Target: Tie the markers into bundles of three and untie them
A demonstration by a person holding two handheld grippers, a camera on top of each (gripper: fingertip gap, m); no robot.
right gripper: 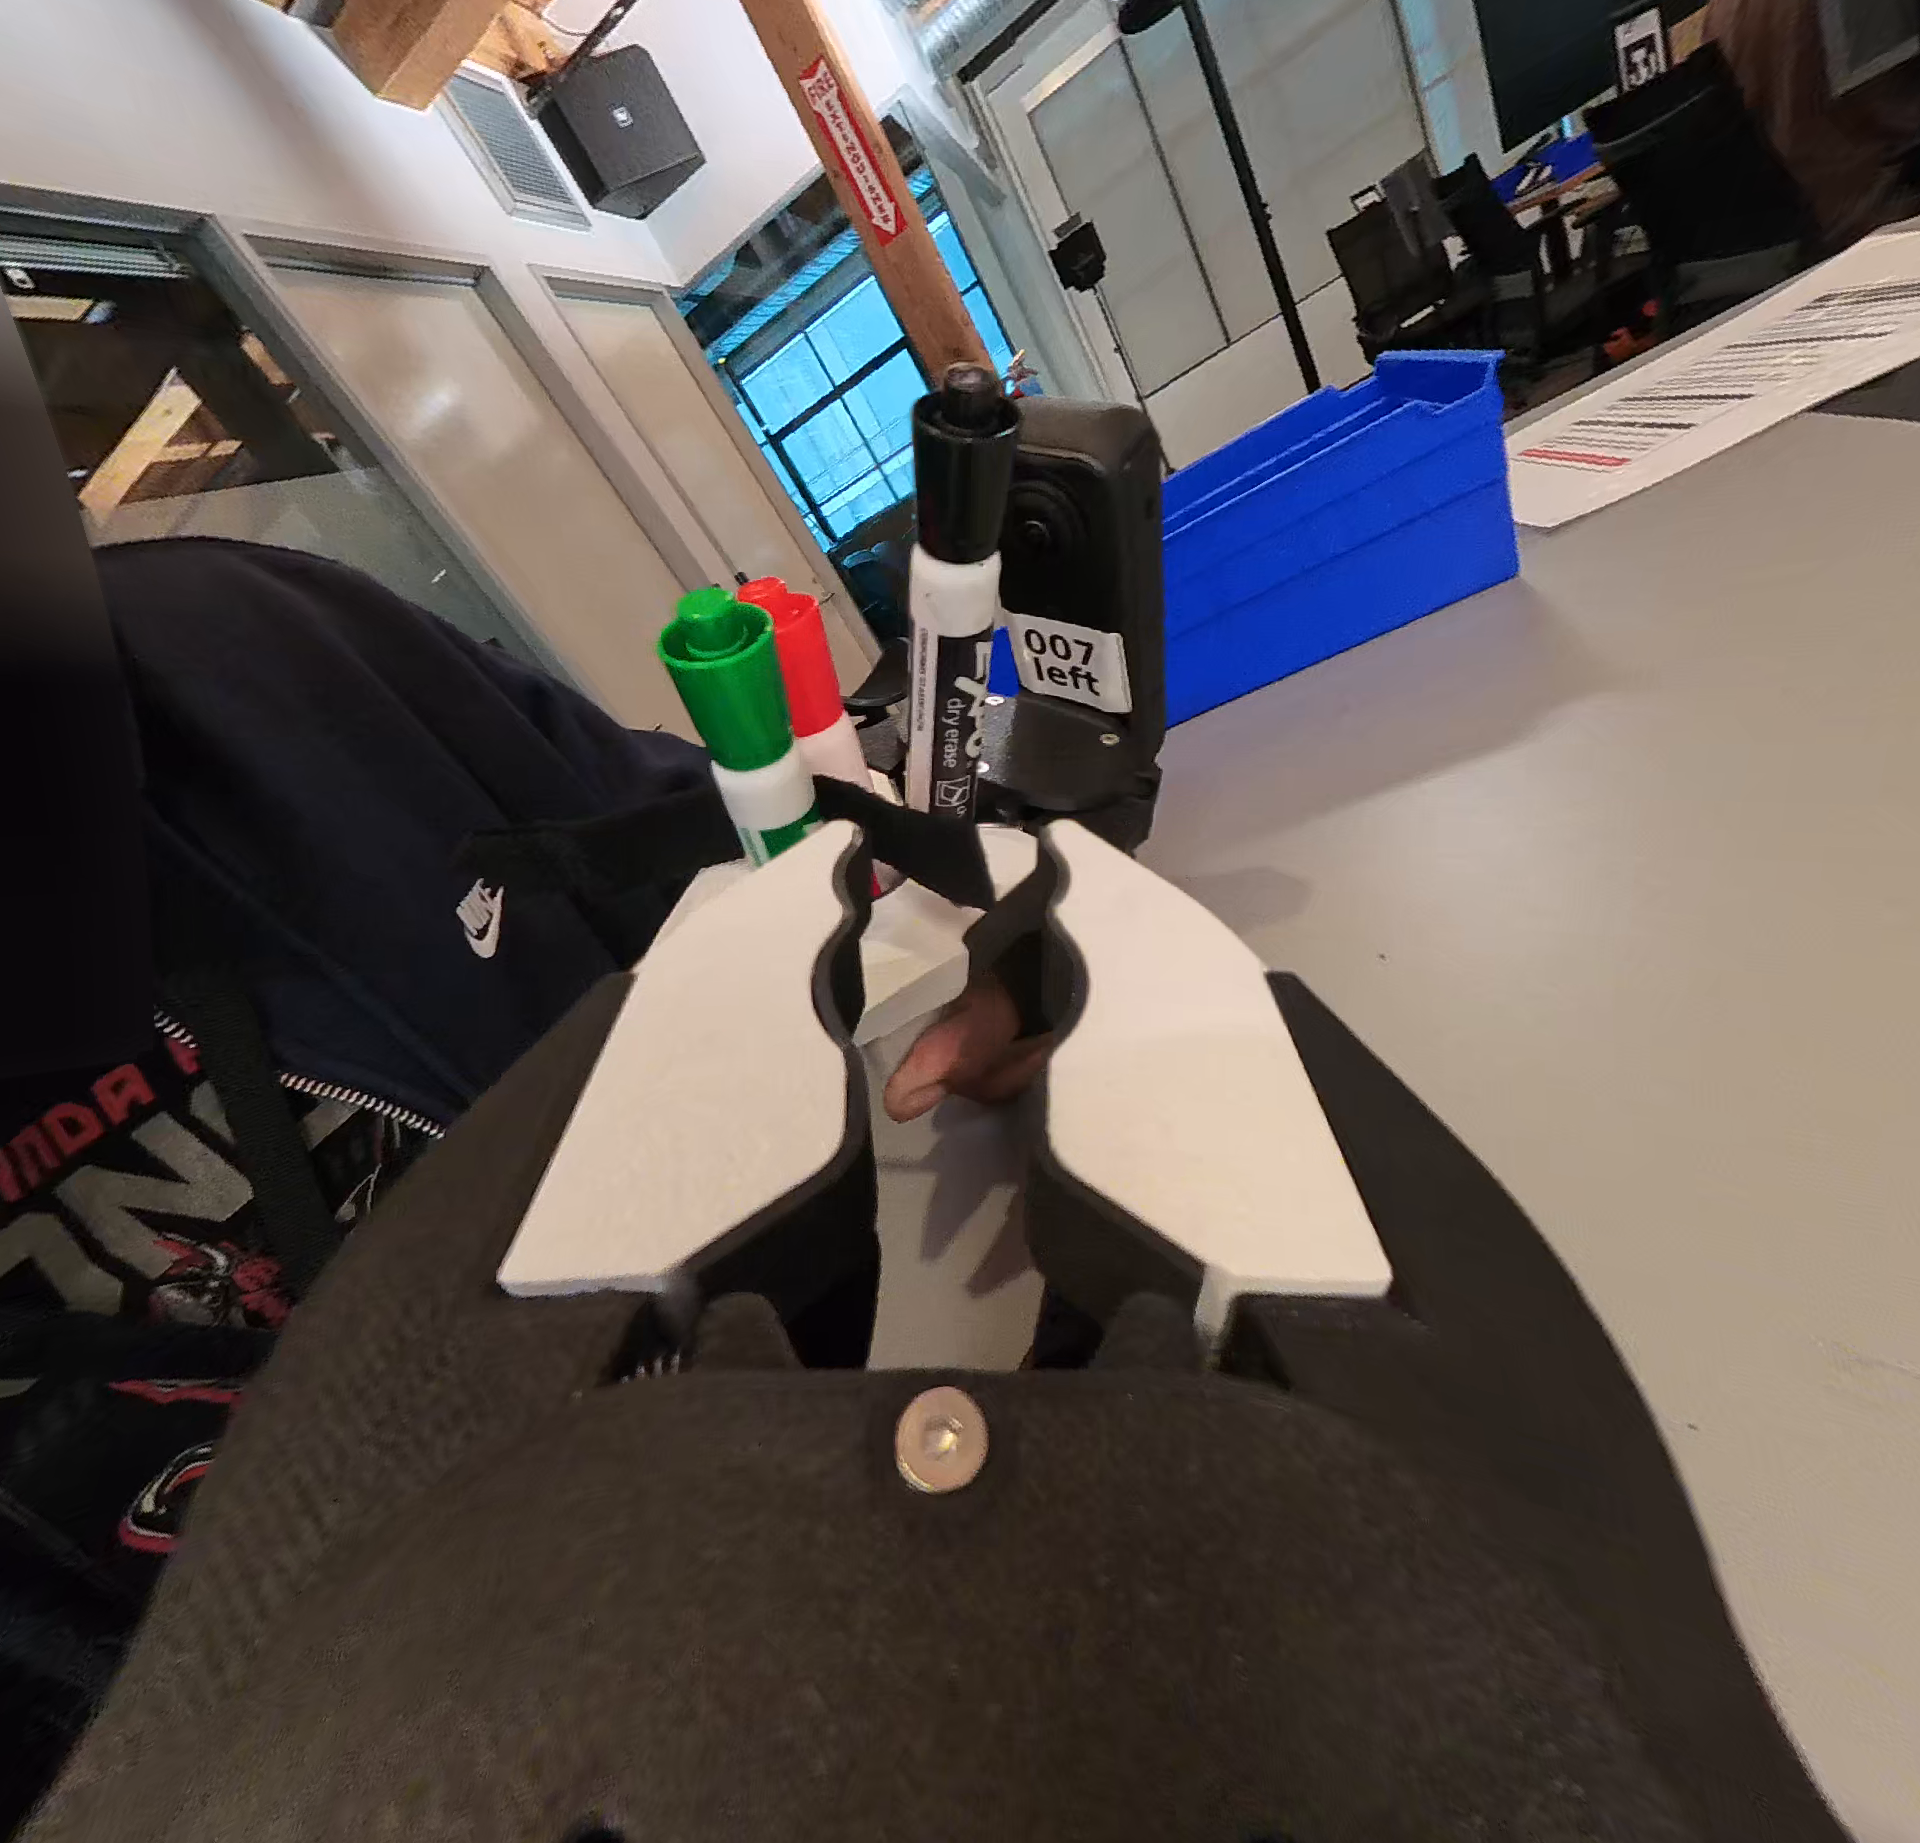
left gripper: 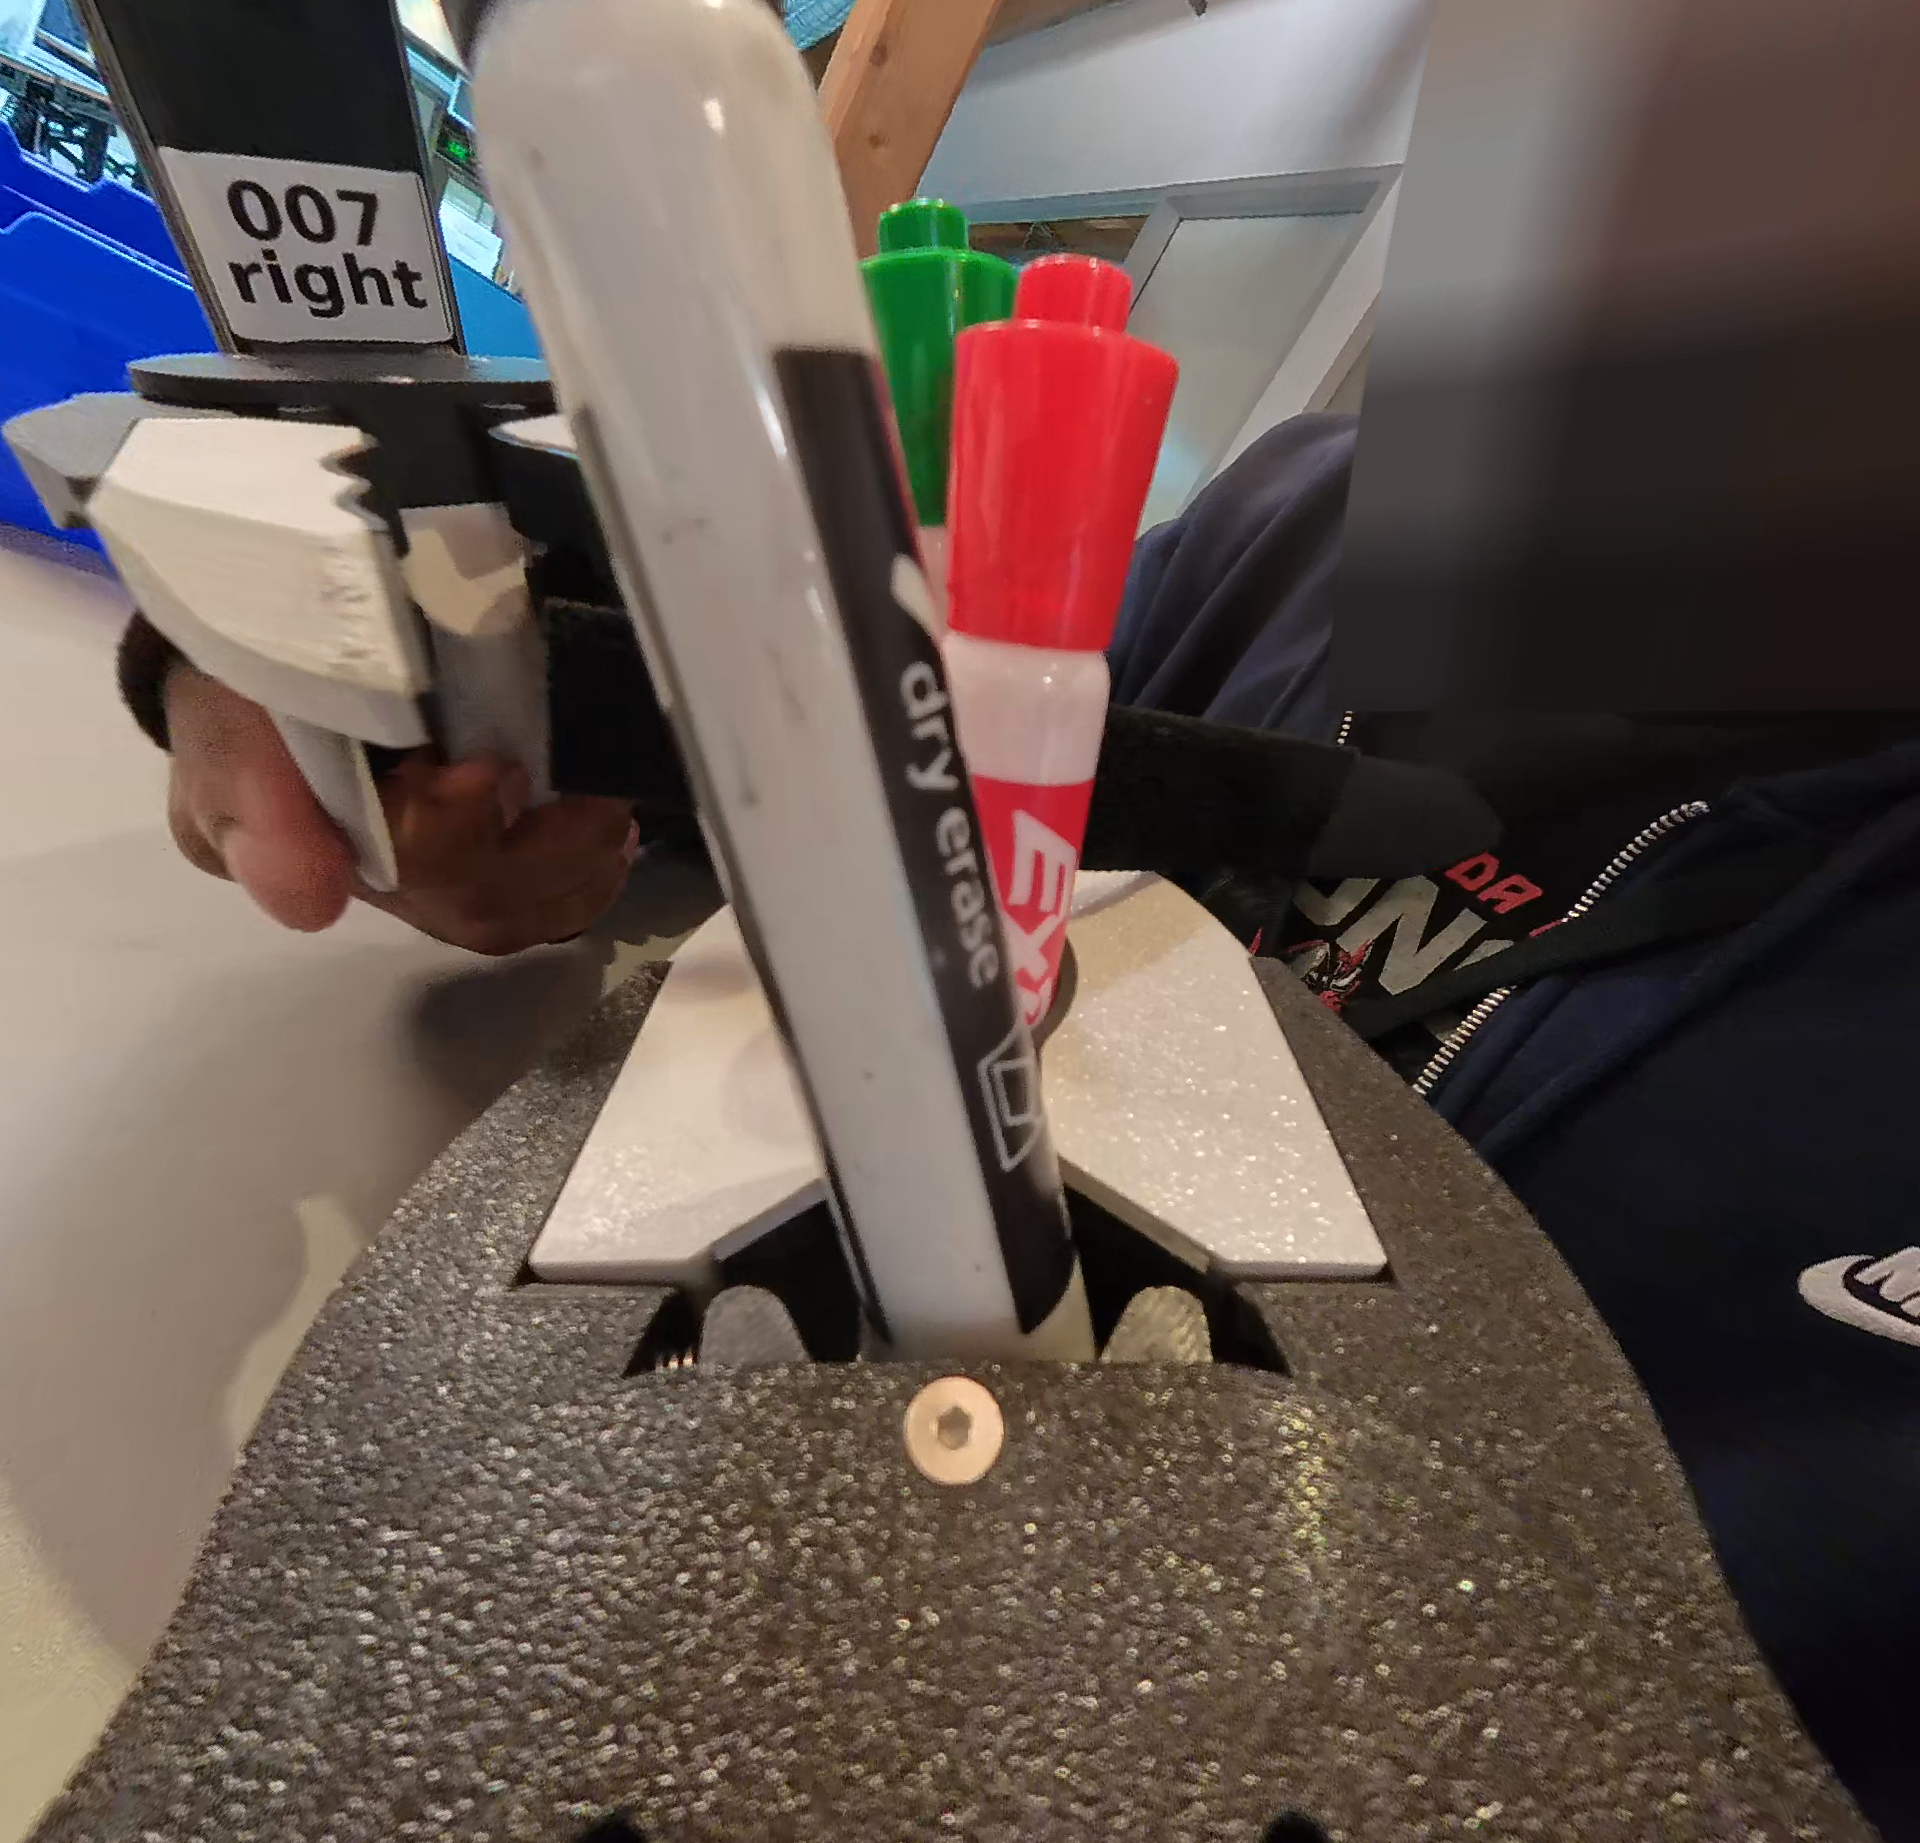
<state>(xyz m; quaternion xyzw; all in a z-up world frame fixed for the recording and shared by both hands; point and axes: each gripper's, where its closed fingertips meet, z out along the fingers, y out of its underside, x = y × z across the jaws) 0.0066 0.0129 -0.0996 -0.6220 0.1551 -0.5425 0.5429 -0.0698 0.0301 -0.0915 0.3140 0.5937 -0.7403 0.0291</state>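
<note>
My left gripper (left gripper: 935, 946) is shut on three upright markers: a black-capped one (left gripper: 727, 546) nearest the camera, a red one (left gripper: 1039, 505) and a green one (left gripper: 925, 339) behind. A black strap (left gripper: 1216, 785) runs level behind the black marker and in front of the red one, with its free end sticking out to the right. My right gripper (left gripper: 488, 650) holds the strap's other end at the left. In the right wrist view, the right gripper (right gripper: 951, 843) has the twisted strap (right gripper: 925, 848) between its tips, in front of the green (right gripper: 732, 692), red (right gripper: 805, 671) and black (right gripper: 951, 598) markers.
A person in a dark hoodie (left gripper: 1662, 1066) sits close behind the markers. A hand (left gripper: 291, 837) holds the right gripper from below. A blue bin (right gripper: 1340, 526) and a printed sheet (right gripper: 1714, 380) lie on the grey table (right gripper: 1558, 858) beyond. Some 7 cm of space lies between my two pairs of fingers.
</note>
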